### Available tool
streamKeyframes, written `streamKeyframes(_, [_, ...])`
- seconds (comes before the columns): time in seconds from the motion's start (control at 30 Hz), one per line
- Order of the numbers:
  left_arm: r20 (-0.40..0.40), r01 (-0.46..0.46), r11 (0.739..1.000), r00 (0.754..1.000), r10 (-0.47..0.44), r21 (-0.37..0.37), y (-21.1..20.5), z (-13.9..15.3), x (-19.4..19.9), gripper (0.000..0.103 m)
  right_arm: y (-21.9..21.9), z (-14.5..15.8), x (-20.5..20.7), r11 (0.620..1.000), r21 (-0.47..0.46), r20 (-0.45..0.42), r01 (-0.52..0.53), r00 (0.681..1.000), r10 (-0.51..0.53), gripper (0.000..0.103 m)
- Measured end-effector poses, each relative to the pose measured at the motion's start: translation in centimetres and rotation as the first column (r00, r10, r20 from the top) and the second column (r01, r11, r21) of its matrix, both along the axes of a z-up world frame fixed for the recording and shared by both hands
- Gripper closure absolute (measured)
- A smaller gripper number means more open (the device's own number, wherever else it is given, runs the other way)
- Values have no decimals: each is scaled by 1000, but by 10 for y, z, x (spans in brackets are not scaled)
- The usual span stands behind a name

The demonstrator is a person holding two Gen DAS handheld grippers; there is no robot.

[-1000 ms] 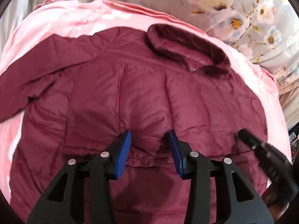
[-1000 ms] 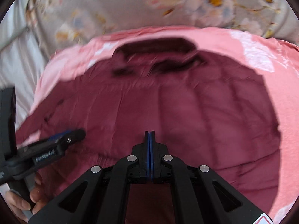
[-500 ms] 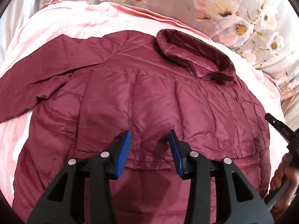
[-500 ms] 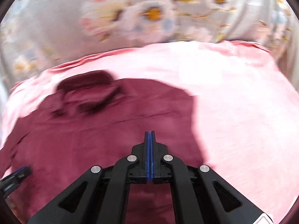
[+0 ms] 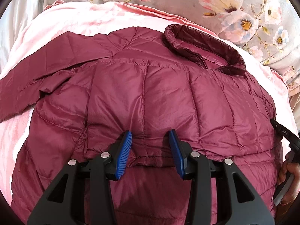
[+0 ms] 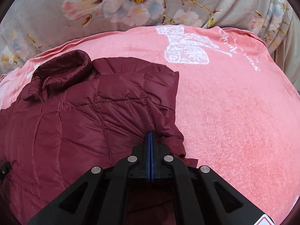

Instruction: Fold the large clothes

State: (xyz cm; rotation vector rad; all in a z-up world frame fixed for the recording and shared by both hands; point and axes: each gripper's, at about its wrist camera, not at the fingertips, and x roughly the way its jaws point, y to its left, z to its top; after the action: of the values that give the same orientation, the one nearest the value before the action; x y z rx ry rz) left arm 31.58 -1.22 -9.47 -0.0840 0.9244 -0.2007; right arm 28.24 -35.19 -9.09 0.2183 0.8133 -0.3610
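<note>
1. Maroon quilted puffer jacket [image 5: 150, 93] lies flat on pink fleece blanket [image 6: 234, 112]; stand-up collar [image 5: 204, 48] at 1 o'clock, sleeve toward 9.
2. Shiny nylon, stitched panels.
3. Left gripper [image 5: 150, 144] jaws spread over hem; right gripper [image 6: 150, 136] jaws pressed together, nothing visibly pinched.

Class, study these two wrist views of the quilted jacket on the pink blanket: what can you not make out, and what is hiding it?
- Jacket hem: left wrist view, behind the left gripper frame and bottom edge.
- Its right sleeve: right wrist view, apparently folded under.
- Whether the shut right gripper pinches fabric: right wrist view, pads too tight to tell.
</note>
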Motion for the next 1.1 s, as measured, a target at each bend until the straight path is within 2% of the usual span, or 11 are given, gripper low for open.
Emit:
streamKeyframes(0.1, [0,-6,1000,1000,6,-12,3,4,-3,63,32,24,-16,995,40,65,-96,993,94,103])
streamKeyframes(0.17, [-5,-17,998,1000,17,-56,12,11,-6,63,65,34,-23,979,79,84,-189,980,183,103])
streamKeyframes(0.33, [18,-49,991,999,51,-121,40,34,-19,61,143,28,-18,935,77,43,-345,938,343,103])
streamKeyframes(0.4, [32,-78,987,996,83,-143,64,43,-29,47,160,15,-12,930,71,4,-361,932,362,103])
streamKeyframes(0.5, [32,-137,977,989,144,-164,103,47,-39,35,168,1,-8,929,66,-33,-364,930,367,103])
streamKeyframes(0.63, [8,-295,934,953,302,-200,177,41,-49,25,174,-7,-9,932,32,-41,-362,931,363,103])
streamKeyframes(0.73, [-18,-447,871,891,453,-204,242,31,-50,25,181,-8,-9,932,-25,-47,-363,931,361,103])
streamKeyframes(0.83, [-56,-599,763,794,605,-245,312,20,-55,25,180,-9,-10,932,-37,-45,-362,932,360,103])
streamKeyframes(0.93, [-85,-683,677,718,691,-273,359,12,-58,25,175,-9,-12,933,-12,-32,-361,932,360,103])
streamKeyframes(1.0, [-110,-732,608,662,742,-308,389,5,-58,25,174,-9,-11,933,0,-26,-360,933,360,103])
streamKeyframes(1.1, [-156,-753,541,626,764,-374,415,-6,-54,25,175,-10,-11,933,-6,-27,-359,933,359,103])
